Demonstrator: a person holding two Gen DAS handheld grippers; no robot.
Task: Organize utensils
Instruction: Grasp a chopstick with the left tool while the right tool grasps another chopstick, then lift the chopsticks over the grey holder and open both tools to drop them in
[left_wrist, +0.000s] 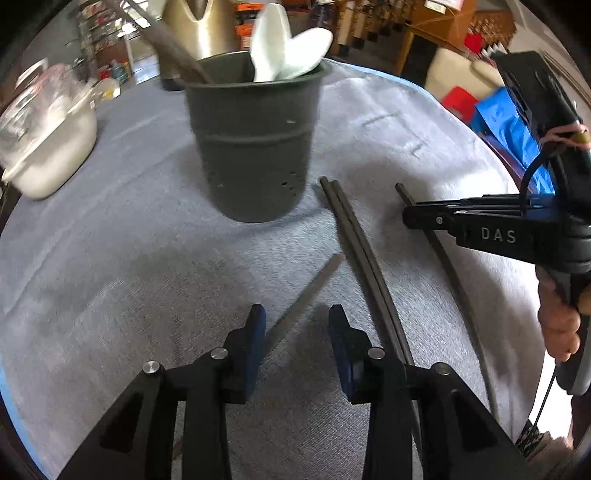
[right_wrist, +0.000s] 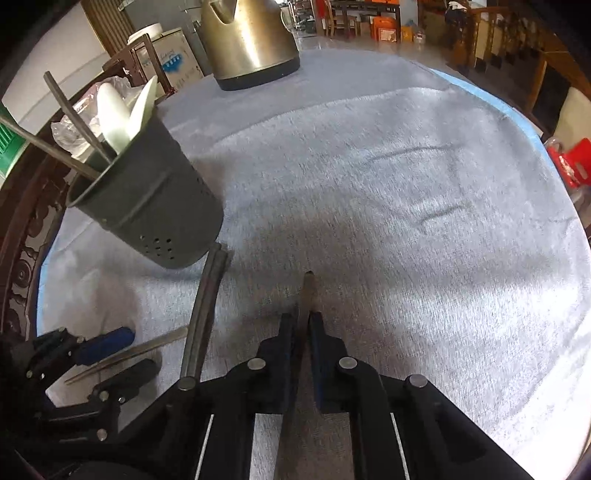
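A dark grey utensil cup (left_wrist: 251, 147) (right_wrist: 147, 206) stands on the grey towel (left_wrist: 110, 258), with white spoons (left_wrist: 288, 48) and chopsticks (left_wrist: 173, 48) in it. A pair of dark chopsticks (left_wrist: 354, 251) (right_wrist: 205, 306) lies on the towel beside the cup. My left gripper (left_wrist: 297, 317) (right_wrist: 118, 356) is open. A silver chopstick (left_wrist: 306, 295) (right_wrist: 129, 356) lies between its blue pads, which do not press on it. To the right, my right gripper (right_wrist: 302, 321) (left_wrist: 406, 218) is shut on a single dark chopstick (right_wrist: 307, 291) (left_wrist: 448, 266), whose tip sticks out past the fingers.
A gold kettle (right_wrist: 251, 40) stands at the back of the round table. A white lidded container (left_wrist: 48, 147) sits to the left of the cup. The towel reaches the blue table rim (right_wrist: 517, 110). A person's hand (left_wrist: 557, 325) holds the right gripper.
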